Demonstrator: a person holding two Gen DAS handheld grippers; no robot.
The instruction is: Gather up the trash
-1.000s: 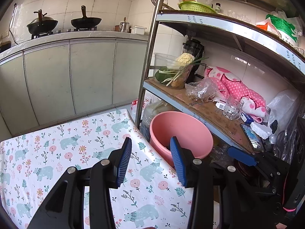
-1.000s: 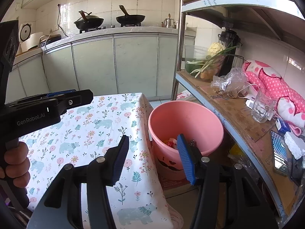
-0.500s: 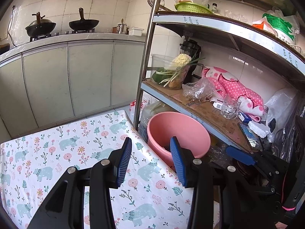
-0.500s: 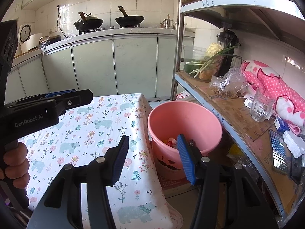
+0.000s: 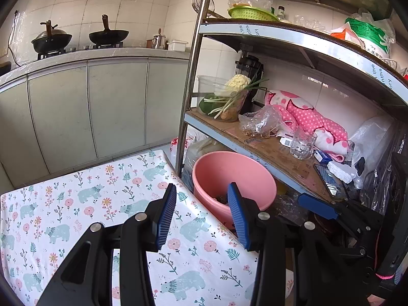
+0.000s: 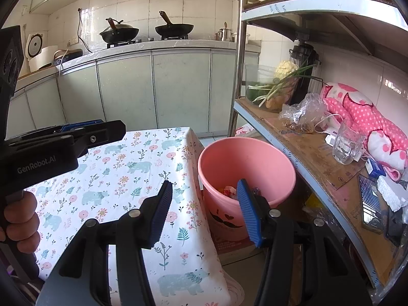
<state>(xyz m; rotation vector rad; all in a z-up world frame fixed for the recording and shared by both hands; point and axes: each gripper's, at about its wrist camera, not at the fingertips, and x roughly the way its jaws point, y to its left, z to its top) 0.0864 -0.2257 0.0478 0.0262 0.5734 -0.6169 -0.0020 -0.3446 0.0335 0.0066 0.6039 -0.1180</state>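
Kitchen bench (image 6: 122, 168) lies bare beside the pink bucket (image 6: 255, 150) off its right edge, probably holding trash, so both tools, left (image 5: 201, 211) and right (image 6: 204, 209), hover apart, holding nothing.

Both pictures are bright and sharp, with soft daylight and weak shadows. The fisheye lens bends straight lines strongly near the edges, and the corners are black. Glare shines on the wall tiles (image 5: 142, 7).
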